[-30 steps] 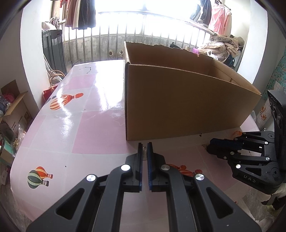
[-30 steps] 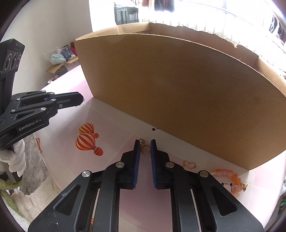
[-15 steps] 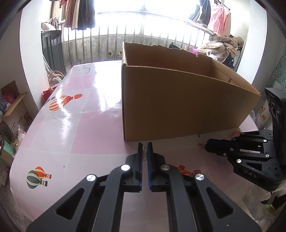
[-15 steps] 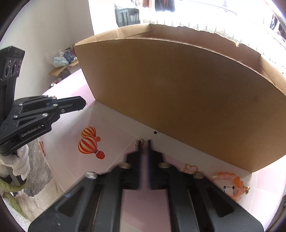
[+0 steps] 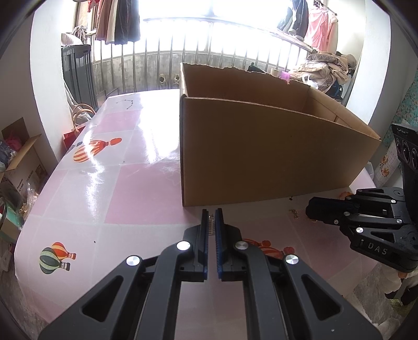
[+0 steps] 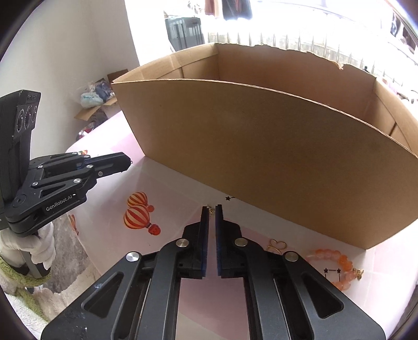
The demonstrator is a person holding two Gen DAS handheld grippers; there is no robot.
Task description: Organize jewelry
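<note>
A large open cardboard box [image 5: 261,146] stands on the pink table; it also shows in the right wrist view [image 6: 274,162]. My left gripper [image 5: 211,213] is shut on a small silver comb-like piece [image 5: 212,222] near the box's front corner. My right gripper [image 6: 211,209] is shut on a small gold earring [image 6: 209,208], just in front of the box wall. That earring hangs at the right fingertips in the left wrist view [image 5: 295,212]. A gold heart-shaped piece [image 6: 277,244] and an orange bead bracelet [image 6: 337,266] lie on the table to the right.
The table [image 5: 109,188] has balloon prints [image 5: 56,259] and a near edge close to both grippers. Cardboard boxes and bags [image 5: 15,162] sit on the floor at left. A railing and hanging clothes [image 5: 117,21] are behind.
My right gripper has closed on the gold earring and lifted it off the table toward the box top. My left gripper has stayed shut and nearly still.
</note>
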